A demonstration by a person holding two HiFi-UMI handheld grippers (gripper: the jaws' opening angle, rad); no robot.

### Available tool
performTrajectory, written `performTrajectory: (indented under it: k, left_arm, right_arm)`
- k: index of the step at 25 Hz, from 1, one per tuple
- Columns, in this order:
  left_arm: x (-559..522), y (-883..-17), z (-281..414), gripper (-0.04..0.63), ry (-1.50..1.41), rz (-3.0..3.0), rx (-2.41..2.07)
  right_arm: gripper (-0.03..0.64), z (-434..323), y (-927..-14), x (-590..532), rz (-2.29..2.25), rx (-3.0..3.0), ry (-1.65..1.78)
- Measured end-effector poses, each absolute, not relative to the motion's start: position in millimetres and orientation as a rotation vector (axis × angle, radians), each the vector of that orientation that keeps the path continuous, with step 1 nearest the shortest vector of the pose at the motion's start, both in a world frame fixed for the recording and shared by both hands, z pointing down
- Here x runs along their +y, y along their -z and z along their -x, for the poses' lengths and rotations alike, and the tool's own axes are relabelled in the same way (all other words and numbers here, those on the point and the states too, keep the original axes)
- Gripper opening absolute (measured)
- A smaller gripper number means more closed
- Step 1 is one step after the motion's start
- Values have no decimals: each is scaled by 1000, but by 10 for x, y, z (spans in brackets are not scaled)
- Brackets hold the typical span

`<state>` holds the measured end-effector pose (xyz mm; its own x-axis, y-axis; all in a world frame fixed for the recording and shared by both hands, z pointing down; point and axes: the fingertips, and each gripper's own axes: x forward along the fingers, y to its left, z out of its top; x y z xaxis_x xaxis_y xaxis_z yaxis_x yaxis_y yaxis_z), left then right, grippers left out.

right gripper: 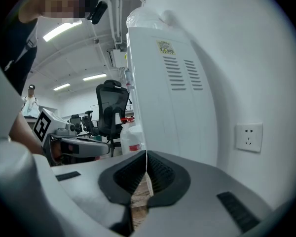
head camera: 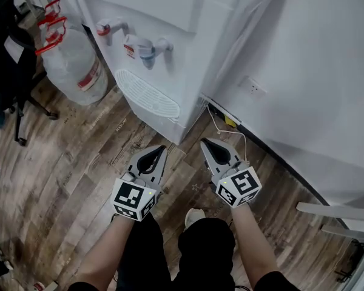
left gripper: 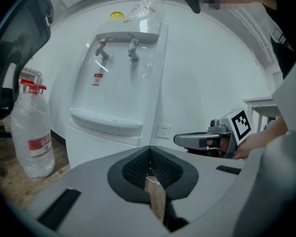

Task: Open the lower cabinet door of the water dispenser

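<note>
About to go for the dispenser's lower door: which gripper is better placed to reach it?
Probably left. The left gripper faces the water dispenser's front, lower cabinet door straight ahead; the right gripper faces its vented side panel.

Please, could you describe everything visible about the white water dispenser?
The tall white plastic water dispenser stands upright on the brown wooden plank floor, close to a white wall. Its front carries a red-marked tap and a blue-marked tap above a slotted drip tray. Its side has vent slots and a small label. The lower front panel looks closed. A clear bag lies on top.
</note>
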<state>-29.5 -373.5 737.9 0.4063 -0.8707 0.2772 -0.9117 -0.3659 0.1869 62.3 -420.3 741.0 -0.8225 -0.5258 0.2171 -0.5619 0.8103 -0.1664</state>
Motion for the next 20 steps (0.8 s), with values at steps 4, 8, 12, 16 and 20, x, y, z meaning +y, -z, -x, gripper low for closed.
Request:
performTrajectory:
  k: [4,8,12,16,20]
  left_arm:
    - [-3752,-7549,327,14,-188,-2382,-1555]
    - [-3789,-7657,344,14,-193,-2401,-1570]
    - [-3843,-7715,385,14,-193,-2419,-1587]
    - [-3862,-7717,421,14,-176,-2415,-1611]
    - [-3836,-7735,469,14,-174,-2403,-1631]
  right_arm:
    - [23,-511,-7536,-4236,-832,-2849,-265]
    - [25,-458,-7657,-4357,-849,-2853,-241]
    - [25,-376,-7756,-4456,-847,-2858,-223]
    - [28,-339,-7767,-4502,-842,-2869,-190]
    - [74,-260,-7784,-4509,-825,-2880,-173]
